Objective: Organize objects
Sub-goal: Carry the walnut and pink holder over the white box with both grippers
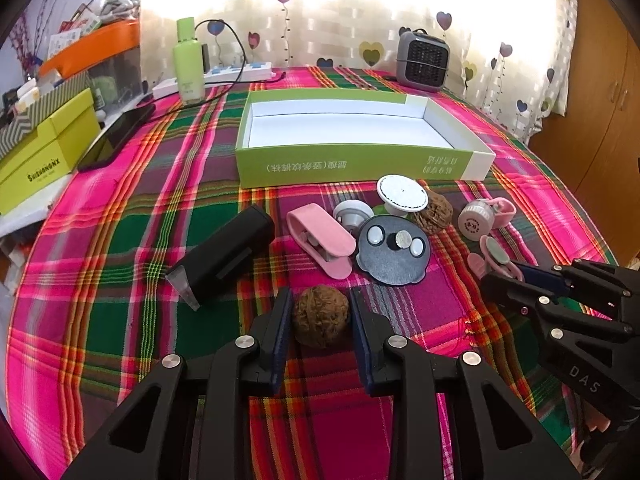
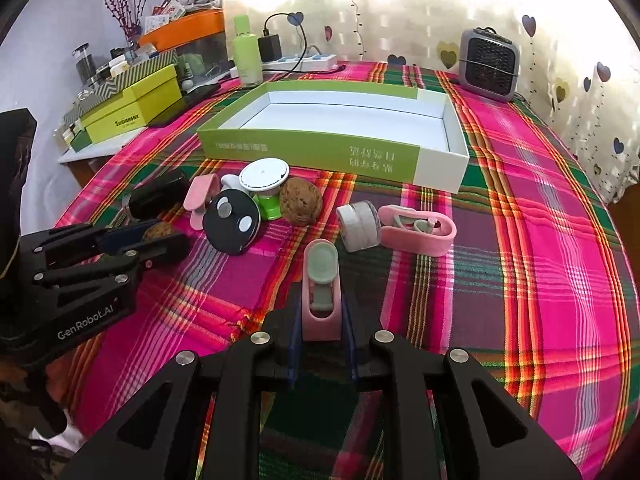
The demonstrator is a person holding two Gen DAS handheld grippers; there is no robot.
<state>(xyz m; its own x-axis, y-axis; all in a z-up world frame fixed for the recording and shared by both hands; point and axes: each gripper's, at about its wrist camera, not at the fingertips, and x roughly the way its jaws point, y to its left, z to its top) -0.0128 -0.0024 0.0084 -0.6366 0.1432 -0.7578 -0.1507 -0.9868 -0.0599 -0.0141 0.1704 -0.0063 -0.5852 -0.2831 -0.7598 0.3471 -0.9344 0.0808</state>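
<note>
Your left gripper is pinching a brown, wrinkled walnut, its dark pads pressed to both sides, low over the pink and green plaid tablecloth. Your right gripper is clamped on a small pink plastic clip with a grey-green oval pad.

Nothing looks sorted yet. The shallow green and white cardboard box at twelve o'clock of your left gripper is empty. Left on the cloth, by my reading: a black rectangular case at eleven o'clock, a pink folded clip, a round dark-grey disc with white buttons, a white round-topped stand, a second walnut, and a white cylindrical jar at one o'clock.

The held clip's long axis runs straight away from you along the fingers, its padded end pointing to twelve o'clock, toward the box. The walnut is near round; I cannot tell any axis.
</note>
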